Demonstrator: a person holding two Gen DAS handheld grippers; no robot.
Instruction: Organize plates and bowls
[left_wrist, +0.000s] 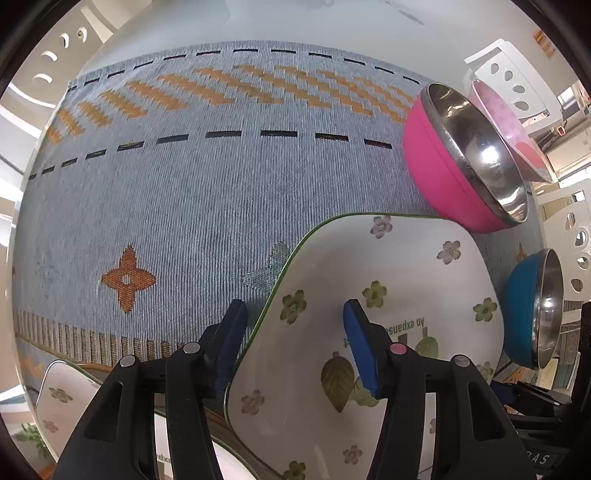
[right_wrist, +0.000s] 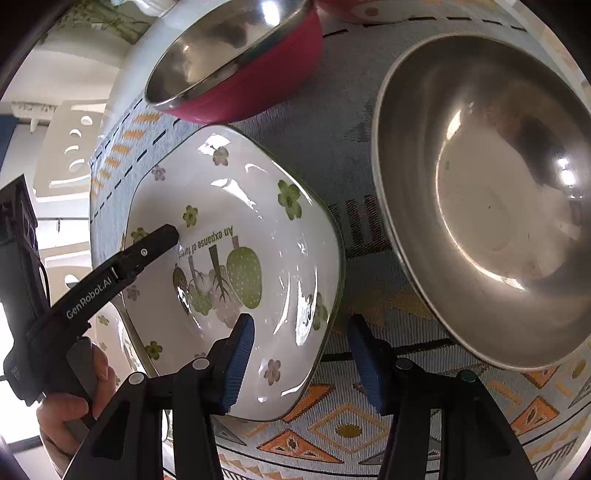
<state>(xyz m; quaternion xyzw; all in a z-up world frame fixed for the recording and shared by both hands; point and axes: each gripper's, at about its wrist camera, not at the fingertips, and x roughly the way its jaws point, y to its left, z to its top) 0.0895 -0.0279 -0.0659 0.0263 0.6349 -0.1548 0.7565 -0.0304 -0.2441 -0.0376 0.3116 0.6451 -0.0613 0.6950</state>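
Observation:
A square white flowered plate lies on the patterned tablecloth. My left gripper is open and straddles the plate's left rim, one finger outside, one over the inside. My right gripper is open and straddles the plate's near right rim. A pink steel-lined bowl stands beyond the plate. A blue steel-lined bowl is at the right; its steel inside fills the right wrist view. A second flowered plate shows at the lower left.
A pink-patterned plate leans behind the pink bowl. White chairs with cut-out holes stand around the table. The blue-grey tablecloth stretches left and far. A hand holds the left gripper's handle.

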